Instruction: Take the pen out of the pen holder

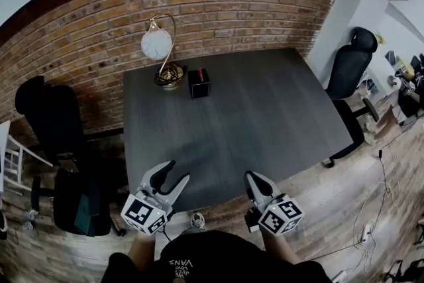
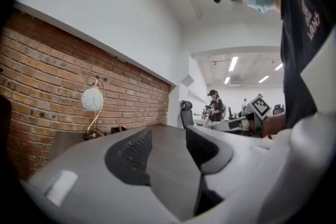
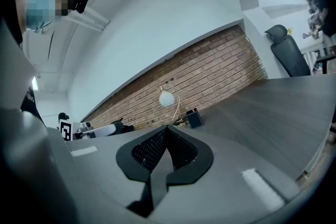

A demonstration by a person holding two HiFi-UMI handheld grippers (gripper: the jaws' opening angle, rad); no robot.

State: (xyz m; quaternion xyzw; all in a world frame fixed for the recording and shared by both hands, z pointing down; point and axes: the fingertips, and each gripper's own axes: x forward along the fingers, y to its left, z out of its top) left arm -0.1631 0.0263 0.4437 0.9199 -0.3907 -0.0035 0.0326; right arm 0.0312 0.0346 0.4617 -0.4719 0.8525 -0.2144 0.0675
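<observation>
Overhead, the left gripper [image 1: 177, 171] and right gripper [image 1: 252, 177] are hovering at the table's [image 1: 265, 116] near edge, well apart from the pen holder [image 1: 199, 84] holding the pen [image 1: 201, 70] beside the lamp [image 1: 159, 44].

Along the left gripper's jaws, they are standing spread and empty. Along the right's, they are pressing together on nothing.

Approach is only beginning, I judge; next comes reaching across.

Your pen [image 1: 201, 69] is just a tiny red speck atop the pen holder [image 1: 199, 84] in head view, too small to tell more. In left gripper view, your left gripper [image 2: 168, 136]'s jaw hides the holder's btm. Your forearms [image 1: 140, 250] get cut off at head view's btm edge.
</observation>
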